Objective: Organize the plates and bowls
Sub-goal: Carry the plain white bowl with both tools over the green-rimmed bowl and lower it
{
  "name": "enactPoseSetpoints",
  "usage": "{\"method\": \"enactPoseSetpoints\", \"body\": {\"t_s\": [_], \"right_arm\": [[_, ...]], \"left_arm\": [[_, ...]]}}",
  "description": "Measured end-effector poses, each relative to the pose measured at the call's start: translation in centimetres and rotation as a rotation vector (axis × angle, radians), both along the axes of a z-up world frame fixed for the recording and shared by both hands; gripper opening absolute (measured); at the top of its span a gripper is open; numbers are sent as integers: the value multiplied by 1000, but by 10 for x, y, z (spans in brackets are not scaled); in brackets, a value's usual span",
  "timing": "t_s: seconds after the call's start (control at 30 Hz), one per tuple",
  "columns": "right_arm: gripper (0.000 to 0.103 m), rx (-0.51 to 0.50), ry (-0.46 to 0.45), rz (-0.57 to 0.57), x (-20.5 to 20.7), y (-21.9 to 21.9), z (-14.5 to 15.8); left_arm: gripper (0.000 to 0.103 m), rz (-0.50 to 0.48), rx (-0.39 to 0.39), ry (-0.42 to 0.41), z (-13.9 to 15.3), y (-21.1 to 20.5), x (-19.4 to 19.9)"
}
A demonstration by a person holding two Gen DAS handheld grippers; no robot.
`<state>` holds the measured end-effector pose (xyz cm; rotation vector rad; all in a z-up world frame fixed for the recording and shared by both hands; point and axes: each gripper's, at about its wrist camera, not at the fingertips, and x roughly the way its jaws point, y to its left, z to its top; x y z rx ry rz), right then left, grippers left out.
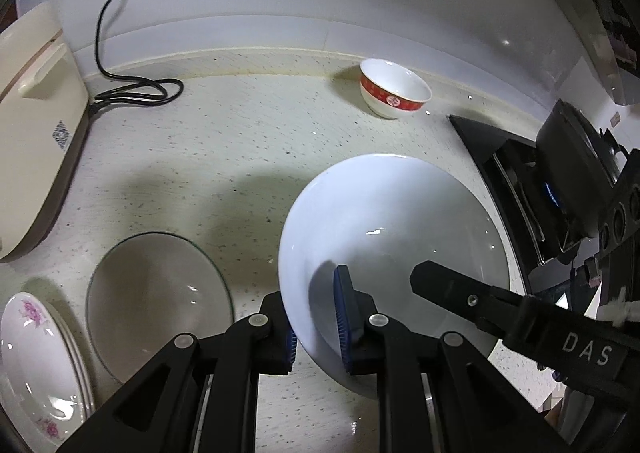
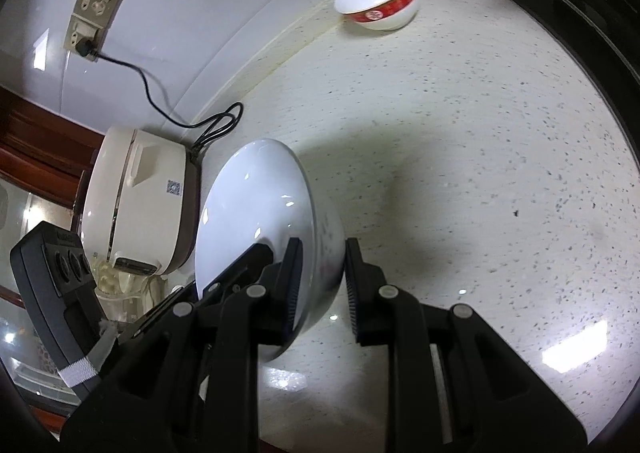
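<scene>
Both your grippers, left gripper (image 1: 320, 317) and right gripper (image 2: 320, 285), clamp white bowl (image 1: 384, 221) rim, lifted off counter (image 1: 200, 141); red-banded bowl (image 1: 394, 87), glass plate (image 1: 156, 293) unsorted.

large bowl (image 1: 384, 221) sits off the counter (image 1: 224, 141), tilted, rim clamped on both sides: left gripper (image 1: 320, 317) on its near-left edge, right gripper (image 2: 320, 277) on the opposite edge, one pad inside and one outside each. Left of it on the counter: glass bowl (image 1: 160, 293), then stacked plates (image 1: 36, 353) at the near-left corner, just beside the glass bowl. Small bowl (image 1: 394, 87) far back by the wall, well apart from the rest. Cooker (image 1: 36, 133) at far left, its cord (image 1: 120, 13) coiled behind it and running up the wall to the socket (image 2: 92, 9). Stove (image 1: 516, 173) along the right edge
</scene>
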<state>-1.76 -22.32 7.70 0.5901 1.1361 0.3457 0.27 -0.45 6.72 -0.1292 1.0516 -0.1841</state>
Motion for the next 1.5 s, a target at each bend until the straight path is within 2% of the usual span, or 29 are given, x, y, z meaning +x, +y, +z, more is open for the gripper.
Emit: {"method": "enactPoseSetpoints", "body": {"t_s": [0.43, 0.77, 1.0, 1.5], "right_arm": [[24, 20, -20, 93, 3, 39, 4], [24, 20, -17, 175, 8, 74, 6], [25, 20, -20, 233, 10, 99, 8], [24, -31, -25, 325, 10, 139, 3]], "left_arm": [[17, 76, 25, -39, 8, 34, -14], [17, 161, 16, -44, 7, 66, -27], [19, 233, -4, -40, 6, 91, -35], [19, 318, -14, -18, -2, 123, -44]]}}
